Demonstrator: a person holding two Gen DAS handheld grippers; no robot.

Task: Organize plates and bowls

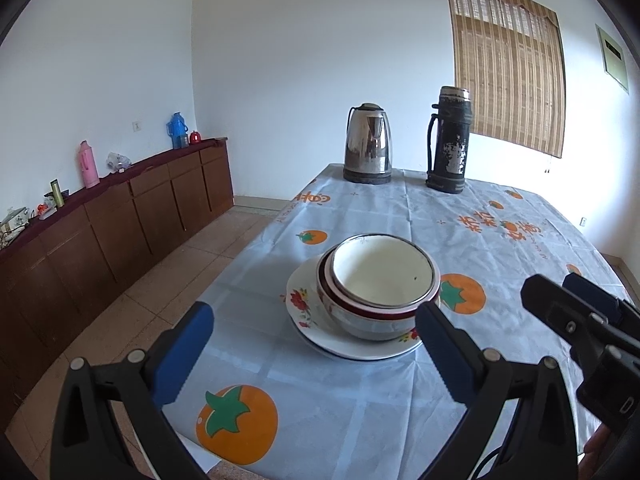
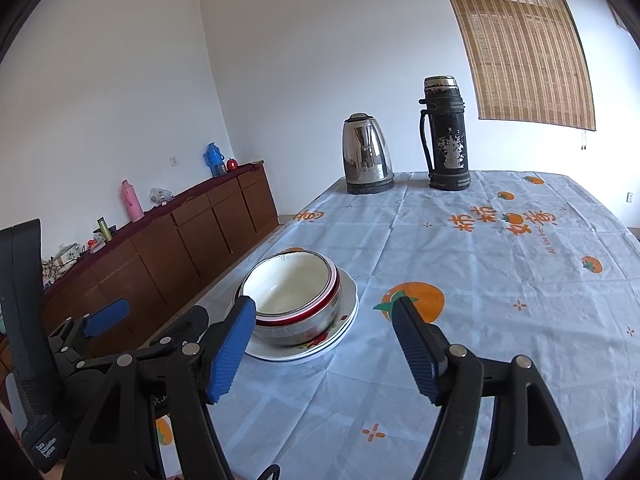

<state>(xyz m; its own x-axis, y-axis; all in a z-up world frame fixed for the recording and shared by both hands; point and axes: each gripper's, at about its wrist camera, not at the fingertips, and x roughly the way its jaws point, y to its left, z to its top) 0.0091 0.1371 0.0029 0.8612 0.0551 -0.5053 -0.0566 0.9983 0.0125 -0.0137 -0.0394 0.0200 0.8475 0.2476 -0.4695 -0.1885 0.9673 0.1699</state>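
Observation:
A white enamel bowl (image 1: 382, 276) sits nested in a red-rimmed bowl (image 1: 372, 316), which rests on a flowered plate (image 1: 304, 308) on the persimmon-print tablecloth. From the right wrist, the bowls (image 2: 296, 292) stand on what looks like two stacked plates (image 2: 344, 320) near the table's left edge. My left gripper (image 1: 315, 310) is open just short of the stack, with nothing between its blue pads. My right gripper (image 2: 324, 304) is open too, to the right of the stack and holding nothing. Each gripper shows in the other's view: the right gripper (image 1: 554, 284) and the left gripper (image 2: 152, 320).
A steel kettle (image 1: 368, 144) and a worn black thermos (image 1: 448, 140) stand at the table's far end. The table's left edge (image 1: 240, 256) drops to a tiled floor. A brown sideboard (image 1: 120, 216) with flasks lines the left wall.

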